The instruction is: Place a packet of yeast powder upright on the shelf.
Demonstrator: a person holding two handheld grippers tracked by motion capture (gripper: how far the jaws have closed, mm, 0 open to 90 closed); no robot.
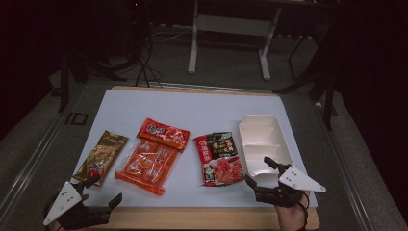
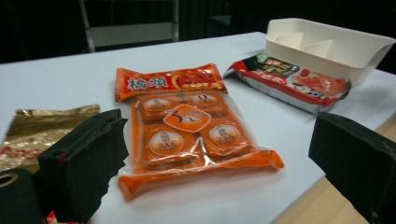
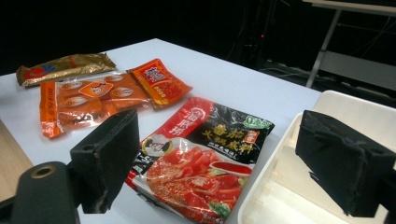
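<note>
Glossy plastic snack packs [image 1: 146,165], gold foil pouch [image 1: 101,156], matt white tray [image 1: 281,149].

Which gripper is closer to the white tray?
The right. The right gripper is open at the near end of the white tray, one jaw over its rim. The left gripper is open far across the table, by the gold packet.

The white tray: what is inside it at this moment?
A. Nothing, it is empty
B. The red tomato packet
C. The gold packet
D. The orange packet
A: the white tray shows bare compartments, while the gold packet, the orange packet and the red tomato packet all lie on the table beside it.
</note>
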